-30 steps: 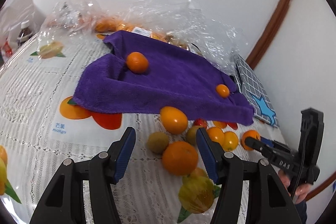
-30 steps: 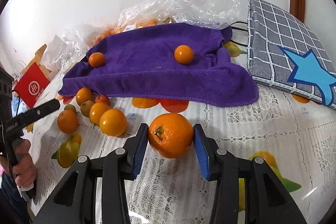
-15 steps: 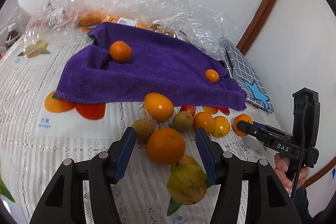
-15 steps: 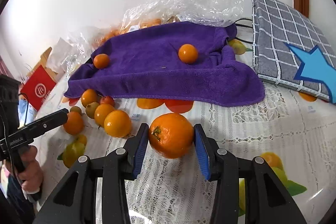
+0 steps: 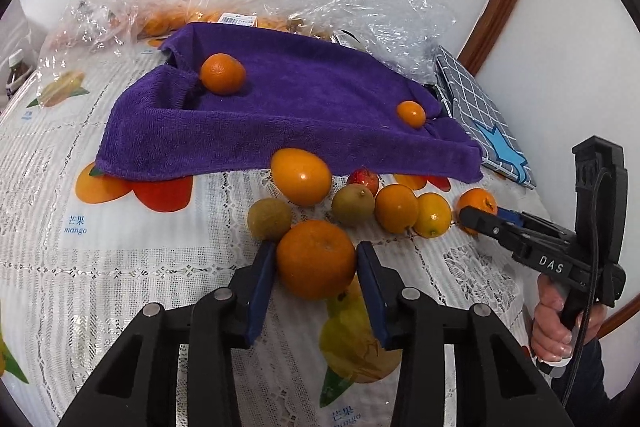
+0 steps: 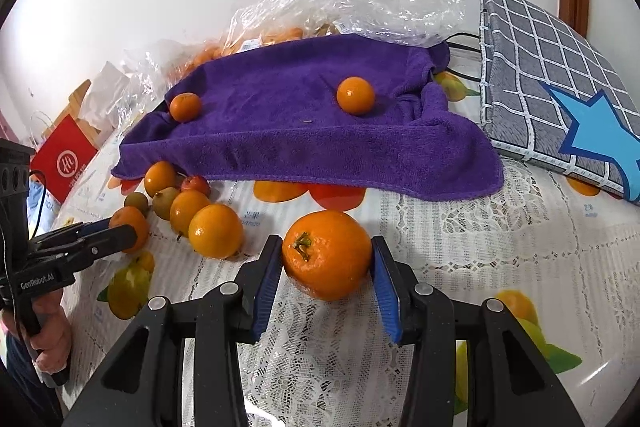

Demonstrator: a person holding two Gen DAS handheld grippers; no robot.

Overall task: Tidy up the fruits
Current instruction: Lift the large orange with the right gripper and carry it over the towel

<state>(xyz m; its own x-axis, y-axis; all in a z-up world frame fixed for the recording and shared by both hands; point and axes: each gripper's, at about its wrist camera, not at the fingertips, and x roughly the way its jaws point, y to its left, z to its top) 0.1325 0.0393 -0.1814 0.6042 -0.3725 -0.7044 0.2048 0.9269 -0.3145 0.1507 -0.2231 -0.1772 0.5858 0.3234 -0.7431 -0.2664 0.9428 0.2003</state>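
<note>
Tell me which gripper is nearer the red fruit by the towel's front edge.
Left. The left gripper, whose jaws have just been closing around an orange, sits just in front of the red fruit. The right gripper, gripping another orange, is farther off to the side.

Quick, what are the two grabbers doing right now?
Left gripper: has just been closing, now shut on a big orange.
Right gripper: shut on a stemmed orange.
</note>
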